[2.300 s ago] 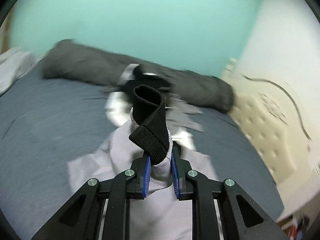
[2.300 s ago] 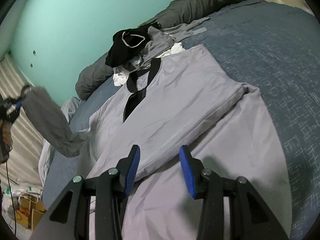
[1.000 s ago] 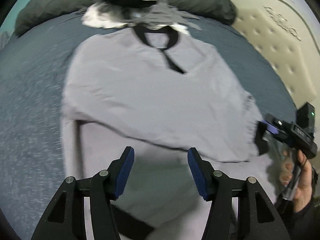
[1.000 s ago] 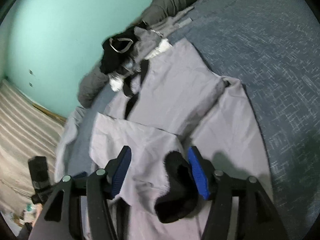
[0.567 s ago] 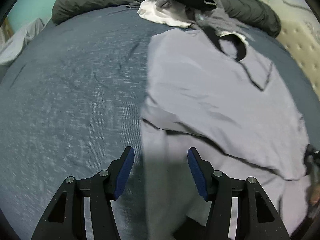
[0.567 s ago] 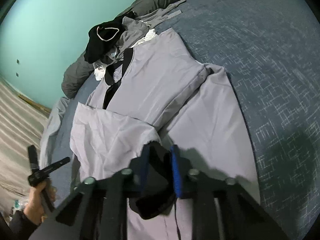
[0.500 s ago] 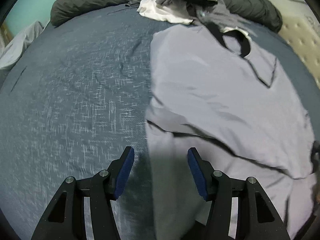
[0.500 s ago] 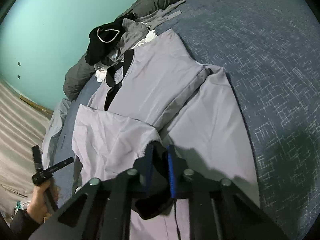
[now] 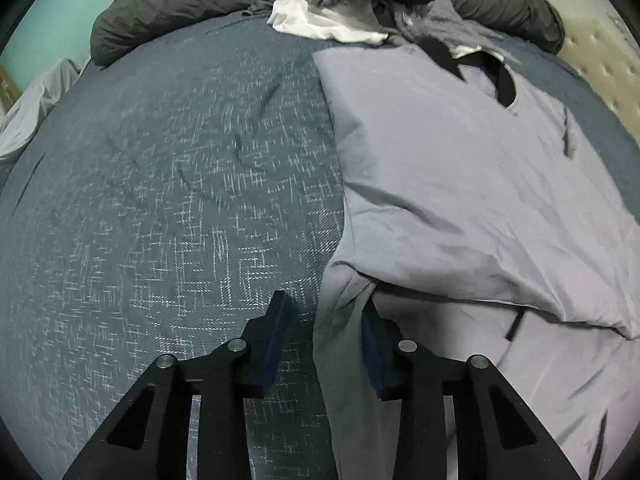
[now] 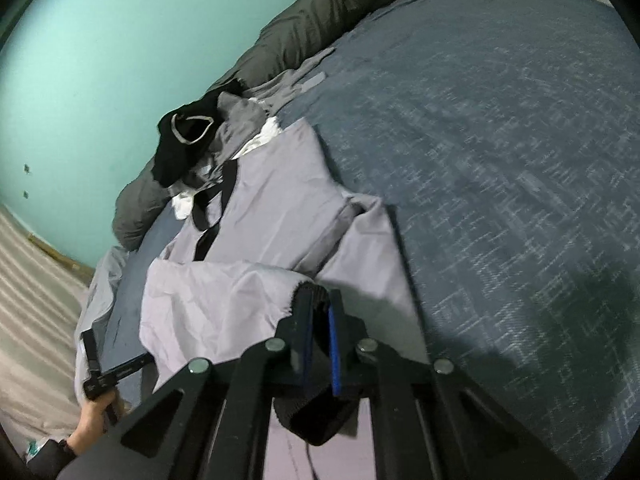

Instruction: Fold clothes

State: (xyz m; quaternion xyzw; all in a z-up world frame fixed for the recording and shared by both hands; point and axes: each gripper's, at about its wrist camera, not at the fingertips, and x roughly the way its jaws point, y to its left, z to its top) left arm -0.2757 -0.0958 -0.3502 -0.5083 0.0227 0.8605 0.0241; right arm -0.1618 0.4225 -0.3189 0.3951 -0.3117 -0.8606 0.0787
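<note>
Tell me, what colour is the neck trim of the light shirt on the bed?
Black. The neck trim shows best in the left wrist view.

Home bedroom: bed (image 9: 168, 184) with blue cover, tufted headboard (image 9: 600, 56), grey bolster (image 10: 320, 36), teal wall (image 10: 120, 40).
</note>
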